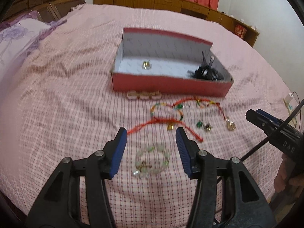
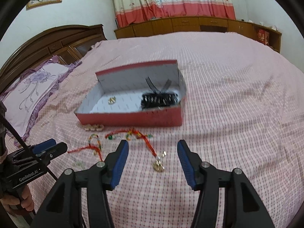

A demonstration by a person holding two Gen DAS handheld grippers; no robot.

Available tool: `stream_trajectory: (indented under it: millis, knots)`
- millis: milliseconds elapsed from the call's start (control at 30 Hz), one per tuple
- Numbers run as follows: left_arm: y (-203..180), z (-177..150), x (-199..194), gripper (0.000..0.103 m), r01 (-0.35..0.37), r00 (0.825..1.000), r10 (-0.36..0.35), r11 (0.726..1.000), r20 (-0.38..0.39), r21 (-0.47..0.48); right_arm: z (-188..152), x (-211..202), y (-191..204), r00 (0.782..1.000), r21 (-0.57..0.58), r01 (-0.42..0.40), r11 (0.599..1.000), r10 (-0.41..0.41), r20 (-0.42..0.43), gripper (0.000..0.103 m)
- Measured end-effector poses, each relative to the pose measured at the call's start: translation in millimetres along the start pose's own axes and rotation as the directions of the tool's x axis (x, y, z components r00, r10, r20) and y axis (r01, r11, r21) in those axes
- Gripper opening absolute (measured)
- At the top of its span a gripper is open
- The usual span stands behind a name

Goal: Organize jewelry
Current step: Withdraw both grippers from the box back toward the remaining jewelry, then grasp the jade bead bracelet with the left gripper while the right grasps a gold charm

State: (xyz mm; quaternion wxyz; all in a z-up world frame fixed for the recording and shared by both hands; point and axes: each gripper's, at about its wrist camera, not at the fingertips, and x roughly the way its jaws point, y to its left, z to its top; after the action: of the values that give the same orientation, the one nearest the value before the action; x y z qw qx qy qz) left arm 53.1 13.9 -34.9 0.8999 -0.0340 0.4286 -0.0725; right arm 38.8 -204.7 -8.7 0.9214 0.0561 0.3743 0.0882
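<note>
An open red box (image 1: 171, 84) (image 2: 131, 118) with a white inside lies on the pink bed. It holds a small gold piece (image 1: 146, 64) (image 2: 111, 100) and a black feathered hair piece (image 1: 206, 72) (image 2: 159, 98). In front of it lie a pink bead bracelet (image 1: 143, 95), red cord bracelets (image 1: 171, 114) (image 2: 133, 134) and small earrings (image 1: 203, 125). My left gripper (image 1: 151, 134) is open above a pale green bead bracelet (image 1: 152, 163). My right gripper (image 2: 153, 146) is open around a gold charm (image 2: 158, 165) on a red cord.
The pink checked bedspread (image 2: 237, 114) stretches all around. A purple floral pillow (image 2: 32, 93) and the dark wooden headboard (image 2: 57, 39) are at the left. Low wooden cabinets (image 2: 190, 25) line the far wall under curtains.
</note>
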Motion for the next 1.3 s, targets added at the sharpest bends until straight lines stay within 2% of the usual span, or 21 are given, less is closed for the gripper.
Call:
stream_trajectory:
  millis: [433,667,900,1000,1133,1200,1300]
  knots:
    - [3,-23,26,0.045,-0.008,0.996,0.007,1.000,-0.091,-0.011,-24,33,-6,0.994,0.031,-0.001,1.000,0.004,-0.112,0.057]
    - [11,-29,33,0.046,0.013,0.995,-0.017,0.999,-0.095,-0.044,-26,49,-10,0.990,0.046,0.004,0.999,0.003,-0.138,0.057]
    - [9,-31,39,0.046,0.013,0.996,-0.014,1.000,-0.089,-0.015,-31,66,-7,0.990,0.009,0.012,1.000,-0.011,-0.142,0.059]
    - [8,-31,39,0.044,0.017,0.997,-0.018,1.000,-0.081,-0.011,-32,71,-5,0.989,-0.015,0.014,1.000,-0.016,-0.147,0.062]
    - [6,-34,34,0.035,0.017,0.998,-0.017,1.000,-0.066,0.004,-32,72,-5,0.990,-0.001,0.013,1.000,-0.013,-0.143,0.063]
    - [6,-35,32,0.033,0.015,0.998,-0.015,1.000,-0.062,0.007,-31,71,-7,0.991,0.014,0.006,1.000,-0.004,-0.134,0.060]
    - [5,-35,29,0.028,0.012,0.998,-0.011,1.000,-0.056,0.012,-32,65,-15,0.992,0.035,0.012,0.999,-0.008,-0.122,0.039]
